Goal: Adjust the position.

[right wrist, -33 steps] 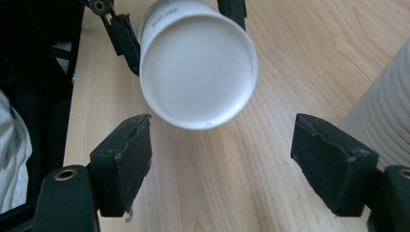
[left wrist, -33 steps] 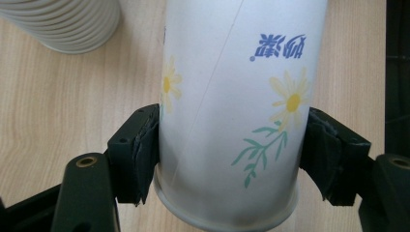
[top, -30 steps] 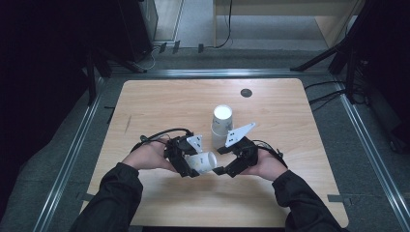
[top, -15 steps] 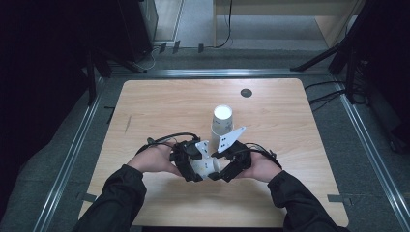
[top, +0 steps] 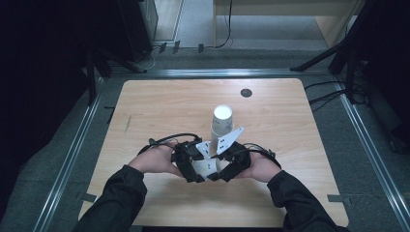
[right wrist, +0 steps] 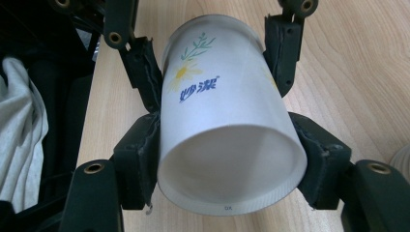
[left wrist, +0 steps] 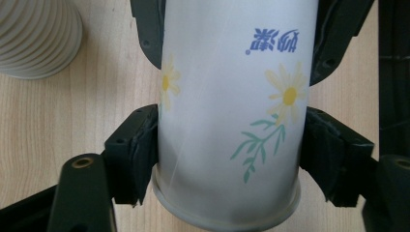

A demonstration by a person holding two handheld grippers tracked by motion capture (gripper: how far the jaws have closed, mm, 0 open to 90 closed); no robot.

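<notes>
Paper cup (top: 207,167) lying on its side low over the worktop (top: 159,106), between both hands. Left tool (top: 199,170) just been opening, pads still touching the cup near its base. Right tool (top: 218,170) just been closing, pressed on the cup near its rim. Cup stack (top: 222,122) standing just behind
</notes>
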